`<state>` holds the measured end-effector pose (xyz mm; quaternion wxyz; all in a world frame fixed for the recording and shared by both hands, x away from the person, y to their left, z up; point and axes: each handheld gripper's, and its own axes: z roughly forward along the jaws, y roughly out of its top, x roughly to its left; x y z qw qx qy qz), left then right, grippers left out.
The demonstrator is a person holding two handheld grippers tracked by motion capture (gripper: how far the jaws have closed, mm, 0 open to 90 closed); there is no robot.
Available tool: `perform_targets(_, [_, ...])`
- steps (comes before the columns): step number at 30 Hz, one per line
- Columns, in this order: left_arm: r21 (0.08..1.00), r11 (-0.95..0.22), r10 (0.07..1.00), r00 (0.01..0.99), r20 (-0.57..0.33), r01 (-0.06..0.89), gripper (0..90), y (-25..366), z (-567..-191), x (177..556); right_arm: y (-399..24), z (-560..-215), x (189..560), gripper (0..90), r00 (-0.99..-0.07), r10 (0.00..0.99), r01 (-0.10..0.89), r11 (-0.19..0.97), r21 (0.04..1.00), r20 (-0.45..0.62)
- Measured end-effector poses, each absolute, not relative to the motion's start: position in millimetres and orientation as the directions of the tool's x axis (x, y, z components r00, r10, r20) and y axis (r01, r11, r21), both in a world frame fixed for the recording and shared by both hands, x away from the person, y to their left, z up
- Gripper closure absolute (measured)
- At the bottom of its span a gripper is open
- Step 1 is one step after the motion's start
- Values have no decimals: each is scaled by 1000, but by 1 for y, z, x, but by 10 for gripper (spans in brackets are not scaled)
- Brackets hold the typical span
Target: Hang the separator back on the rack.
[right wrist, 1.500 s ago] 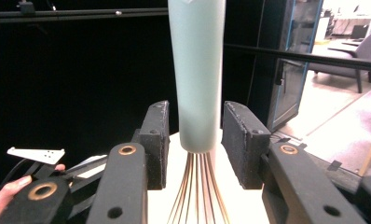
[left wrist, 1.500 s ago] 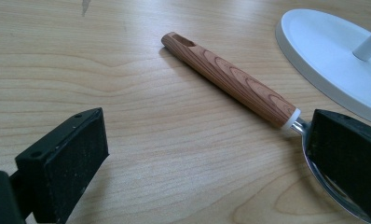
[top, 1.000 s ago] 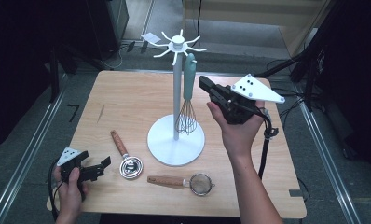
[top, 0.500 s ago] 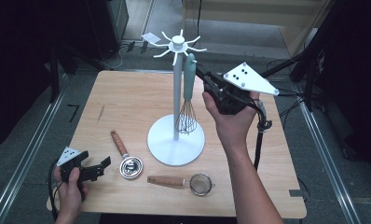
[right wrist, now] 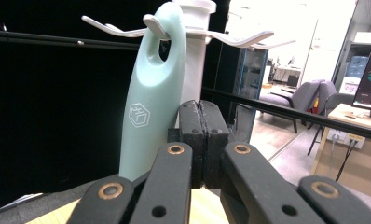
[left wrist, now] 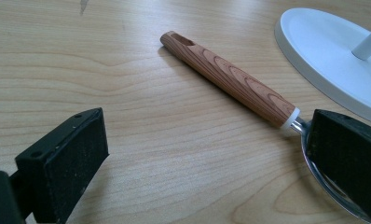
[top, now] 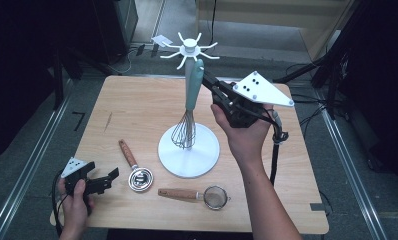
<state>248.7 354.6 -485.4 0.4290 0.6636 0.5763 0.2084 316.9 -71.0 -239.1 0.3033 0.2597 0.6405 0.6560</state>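
whisk (top: 189,107) hung on rack (top: 188,50); we had right claw (right wrist: 202,121) closed empty beside its handle, left claw (left wrist: 197,154) wide over tabletop (top: 137,110).

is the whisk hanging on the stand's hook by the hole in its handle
Yes, in the right gripper view a white hook of the stand passes through the hole in the whisk handle.

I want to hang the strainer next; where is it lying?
In the high view the strainer lies at the table's near edge, in front of the white stand's base, right of the measuring spoon.
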Motion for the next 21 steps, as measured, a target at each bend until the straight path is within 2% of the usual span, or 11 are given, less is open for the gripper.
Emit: perform_targets(21, [810,31,943,250,-218,586,0,355,-485,249,-57,-239,304,900,-696,715,-77,10,997,-61])
